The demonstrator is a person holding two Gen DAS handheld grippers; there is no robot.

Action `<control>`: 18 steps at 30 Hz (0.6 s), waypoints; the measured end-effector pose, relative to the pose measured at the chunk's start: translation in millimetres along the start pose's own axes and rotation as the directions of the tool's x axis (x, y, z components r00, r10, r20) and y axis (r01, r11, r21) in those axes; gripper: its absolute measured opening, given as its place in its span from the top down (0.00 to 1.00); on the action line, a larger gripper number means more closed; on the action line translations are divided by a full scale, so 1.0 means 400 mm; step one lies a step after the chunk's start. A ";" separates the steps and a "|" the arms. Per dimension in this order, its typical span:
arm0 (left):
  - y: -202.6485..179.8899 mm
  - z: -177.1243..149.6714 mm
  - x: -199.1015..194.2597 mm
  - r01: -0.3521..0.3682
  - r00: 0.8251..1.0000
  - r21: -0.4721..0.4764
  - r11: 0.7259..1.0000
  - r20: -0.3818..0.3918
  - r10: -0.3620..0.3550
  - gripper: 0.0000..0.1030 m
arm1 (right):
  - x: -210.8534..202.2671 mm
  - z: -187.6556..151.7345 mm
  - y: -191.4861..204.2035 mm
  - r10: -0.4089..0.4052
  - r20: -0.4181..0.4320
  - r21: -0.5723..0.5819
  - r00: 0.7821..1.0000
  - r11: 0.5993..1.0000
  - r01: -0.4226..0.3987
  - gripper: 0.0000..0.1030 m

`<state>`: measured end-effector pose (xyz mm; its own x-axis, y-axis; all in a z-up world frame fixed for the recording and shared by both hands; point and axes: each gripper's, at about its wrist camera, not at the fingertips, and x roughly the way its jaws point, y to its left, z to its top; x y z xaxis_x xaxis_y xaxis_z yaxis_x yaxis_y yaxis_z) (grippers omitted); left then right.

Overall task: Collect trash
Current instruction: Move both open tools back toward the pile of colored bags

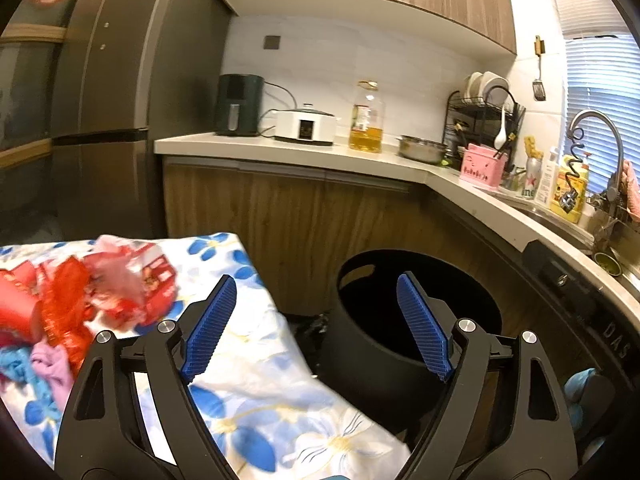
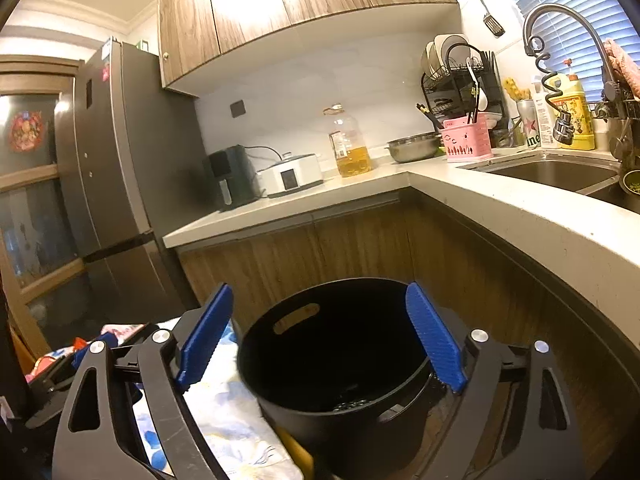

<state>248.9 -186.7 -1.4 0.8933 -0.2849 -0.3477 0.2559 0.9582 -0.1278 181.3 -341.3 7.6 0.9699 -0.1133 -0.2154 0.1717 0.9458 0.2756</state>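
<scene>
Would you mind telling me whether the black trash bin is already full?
Not full. The black trash bin shows dark inner walls well below its rim; only something small lies at the bottom. The red wrappers remain on the floral cloth.

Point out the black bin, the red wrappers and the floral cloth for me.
black bin (image 2: 276,346): right wrist view, rim near handle slot.
red wrappers (image 1: 64,300): left wrist view, middle of pile.
floral cloth (image 1: 260,392): left wrist view, bare patch.

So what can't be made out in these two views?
- Trash pile, left wrist view: motion-blurred; single items unreadable.
- Black bin bottom, both views: too dark to tell its contents.
- Floor around the bin: hidden by the floral cloth and the claws.
- Appliance lettering, left wrist view: cut off by the lens edge.
</scene>
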 end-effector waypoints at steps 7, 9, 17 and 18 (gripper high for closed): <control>0.050 -0.021 -0.071 -0.047 0.999 -0.018 0.999 0.003 0.047 0.20 | -0.048 -0.011 0.028 0.045 0.003 0.016 0.999 0.999 -0.045 0.13; 0.073 -0.026 -0.093 -0.065 0.998 -0.032 0.997 0.002 0.065 0.20 | -0.062 -0.015 0.043 0.045 0.003 0.009 0.999 0.999 -0.045 0.13; 0.172 -0.049 -0.184 -0.144 0.989 -0.074 0.987 0.022 0.146 0.20 | -0.114 -0.037 0.114 0.079 0.017 -0.008 0.997 0.997 -0.079 0.14; 0.186 -0.053 -0.194 -0.153 0.988 -0.083 0.985 0.021 0.155 0.20 | -0.119 -0.042 0.126 0.088 0.016 -0.010 0.996 0.996 -0.088 0.14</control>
<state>190.8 -93.8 -3.5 0.9298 -0.1322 -0.3436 0.0847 0.9851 -0.1498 140.9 -283.3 16.1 0.9839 -0.0349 -0.1751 0.0844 0.9551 0.2839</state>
